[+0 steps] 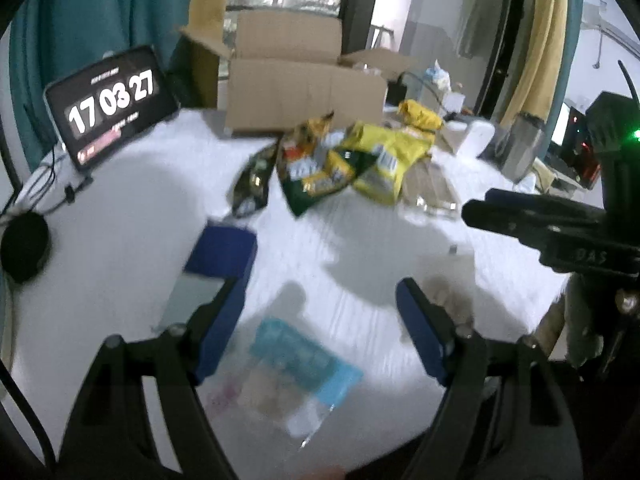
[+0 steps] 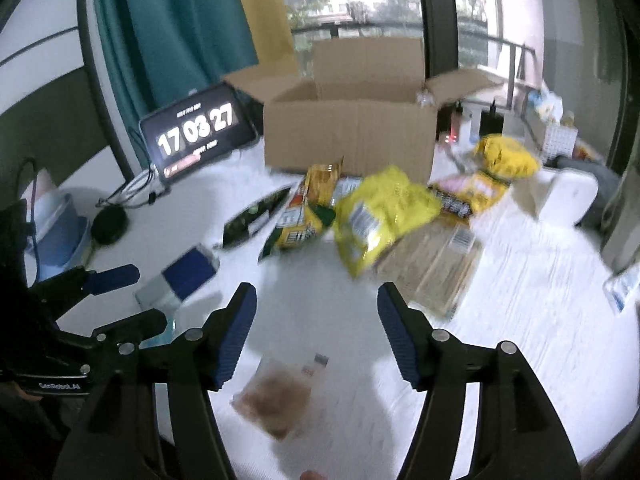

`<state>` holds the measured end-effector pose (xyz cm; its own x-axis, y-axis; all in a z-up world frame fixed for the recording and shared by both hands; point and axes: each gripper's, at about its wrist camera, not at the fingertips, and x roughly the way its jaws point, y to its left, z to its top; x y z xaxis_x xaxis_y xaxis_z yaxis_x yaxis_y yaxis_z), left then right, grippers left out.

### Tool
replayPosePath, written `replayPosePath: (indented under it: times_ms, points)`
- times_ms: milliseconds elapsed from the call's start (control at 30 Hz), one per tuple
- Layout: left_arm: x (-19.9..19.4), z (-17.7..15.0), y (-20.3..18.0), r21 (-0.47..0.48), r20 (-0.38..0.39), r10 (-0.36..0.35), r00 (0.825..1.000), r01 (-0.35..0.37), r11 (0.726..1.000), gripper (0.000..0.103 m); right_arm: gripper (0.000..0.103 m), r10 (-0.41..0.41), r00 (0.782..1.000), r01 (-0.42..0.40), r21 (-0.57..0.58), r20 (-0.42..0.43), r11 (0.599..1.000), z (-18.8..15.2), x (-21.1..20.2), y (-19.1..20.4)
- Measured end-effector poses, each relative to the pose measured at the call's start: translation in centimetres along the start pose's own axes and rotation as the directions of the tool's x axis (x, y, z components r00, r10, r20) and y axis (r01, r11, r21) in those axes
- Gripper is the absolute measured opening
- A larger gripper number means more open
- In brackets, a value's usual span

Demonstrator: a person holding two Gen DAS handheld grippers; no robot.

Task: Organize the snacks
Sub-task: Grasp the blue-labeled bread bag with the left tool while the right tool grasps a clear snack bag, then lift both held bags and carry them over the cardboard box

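Observation:
An open cardboard box [image 1: 304, 92] stands at the back of the white table; it also shows in the right wrist view [image 2: 352, 132]. In front of it lies a heap of snack bags: yellow bags [image 1: 384, 156] [image 2: 380, 208], a green-yellow bag [image 1: 316, 172] [image 2: 300, 220] and a dark bag [image 1: 252, 180]. My left gripper [image 1: 320, 296] is open and empty above a blue-topped clear packet [image 1: 296, 364]. My right gripper [image 2: 316, 312] is open and empty above a clear packet of brown snacks [image 2: 276, 396]. A blue and clear box [image 1: 220, 264] [image 2: 180, 276] lies to the left.
A tablet showing a clock [image 1: 112, 104] [image 2: 200, 132] leans at the back left with cables and a black disc [image 1: 24, 248]. A flat clear pack [image 2: 436, 264] lies right of the heap. A white item [image 2: 568, 196] and clutter sit at the far right.

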<state>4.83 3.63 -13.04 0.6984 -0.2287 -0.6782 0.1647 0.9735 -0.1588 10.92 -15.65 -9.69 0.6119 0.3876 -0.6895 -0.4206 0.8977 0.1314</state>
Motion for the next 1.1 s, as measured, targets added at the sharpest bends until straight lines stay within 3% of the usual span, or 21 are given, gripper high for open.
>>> replayPosePath:
  times_ms: [133,233,367,567,600,633,733,833,1100]
  points:
    - [0.1,-1.7,0.6,0.009,-0.039,-0.01,0.999,0.01,1.0,0.091,0.077,0.006,0.998,-0.006,0.0,-0.063,1.0,-1.9,1.1,0.3]
    - [0.4,-3.0,0.6,0.046,-0.08,-0.017,0.997,0.021,0.999,0.091,0.078,0.006,0.995,-0.006,0.002,-0.1,1.0,-2.9,1.8,0.4]
    - [1.5,-3.8,0.4,0.101,-0.121,0.044,0.992,-0.032,0.994,0.091,0.079,0.008,0.988,-0.009,-0.006,-0.156,1.0,-4.0,3.0,0.6]
    - [2.9,-4.7,0.6,0.117,-0.148,0.062,0.987,-0.045,0.992,0.09,0.08,0.038,0.98,-0.038,0.003,-0.194,0.999,-4.8,4.2,0.5]
    - [2.9,-4.6,0.5,0.111,-0.144,0.049,0.988,-0.033,0.993,0.082,0.079,0.047,0.979,-0.047,0.007,-0.197,0.999,-4.9,4.3,0.4]
    - [2.9,-4.5,0.4,0.112,-0.138,0.05,0.989,-0.034,0.993,0.067,0.072,0.058,0.978,-0.058,0.007,-0.199,0.998,-4.9,4.4,0.4]
    - [3.1,-3.9,0.4,0.089,-0.144,0.014,0.989,-0.001,0.996,0.061,0.054,0.068,0.98,-0.071,-0.012,-0.187,0.997,-4.9,4.3,0.6]
    - [3.5,-3.4,-0.3,0.089,-0.15,-0.011,0.989,0.025,0.996,0.061,0.046,0.08,0.981,-0.086,-0.025,-0.176,0.996,-4.5,4.2,0.6]
    - [3.9,-0.4,-1.5,0.075,-0.119,-0.084,0.989,0.093,0.993,0.061,0.044,0.069,0.991,-0.07,-0.007,-0.116,0.997,-2.5,3.5,-1.4]
